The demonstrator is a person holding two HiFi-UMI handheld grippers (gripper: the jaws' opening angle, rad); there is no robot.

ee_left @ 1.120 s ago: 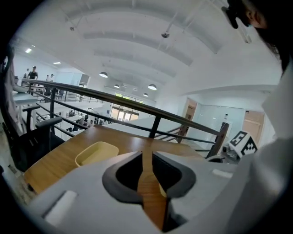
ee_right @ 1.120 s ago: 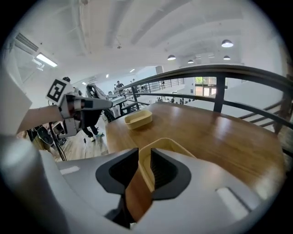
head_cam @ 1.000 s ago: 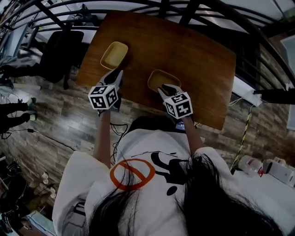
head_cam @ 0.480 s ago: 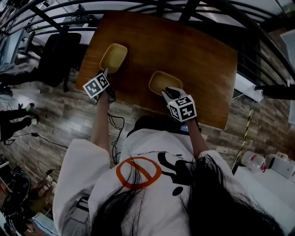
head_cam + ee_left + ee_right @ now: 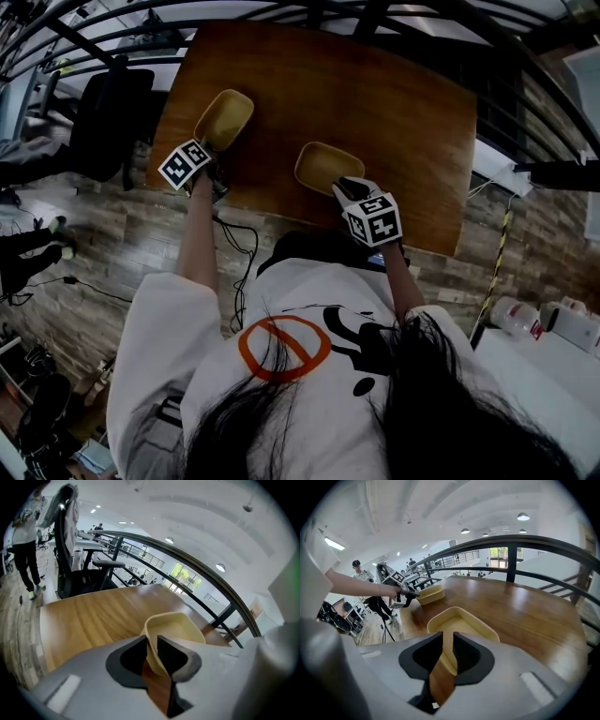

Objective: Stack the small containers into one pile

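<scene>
Head view: left yellow container [image 5: 225, 117] lies by the tabletop's [image 5: 394, 112] left edge and right yellow container [image 5: 325, 165] by its near edge, well apart. The left claw [image 5: 210, 152] and right claw [image 5: 345, 184] each meet a near wall.

Left gripper view: narrow jaws straddle the left yellow container's wall, with no pinch evident.

Right gripper view: the jaws have just been closing and likewise straddle the right yellow container's rim.

Judgement: pinch one wall fully, lift it level, then lower it squarely into the other.
</scene>
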